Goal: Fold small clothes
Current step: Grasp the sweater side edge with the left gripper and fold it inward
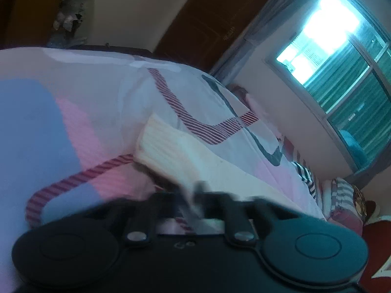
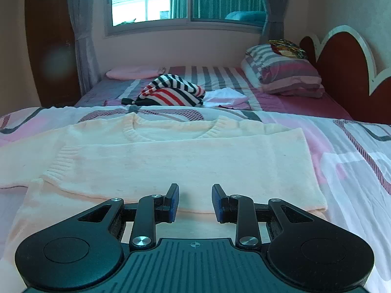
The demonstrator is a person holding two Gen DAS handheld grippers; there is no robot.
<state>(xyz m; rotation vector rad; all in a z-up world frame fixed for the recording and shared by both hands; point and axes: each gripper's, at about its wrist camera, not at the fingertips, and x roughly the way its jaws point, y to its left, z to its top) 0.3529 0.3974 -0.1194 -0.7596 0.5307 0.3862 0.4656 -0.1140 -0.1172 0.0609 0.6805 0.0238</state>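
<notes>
Sweater flat on bedspread — left fingers pinch its edge, right fingers parted, empty.

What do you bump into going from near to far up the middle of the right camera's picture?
right gripper → cream sweater → patterned blanket → striped garment → pink cloth → window

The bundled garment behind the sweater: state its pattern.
Garment: red, white and dark stripes; right wrist view.
</notes>
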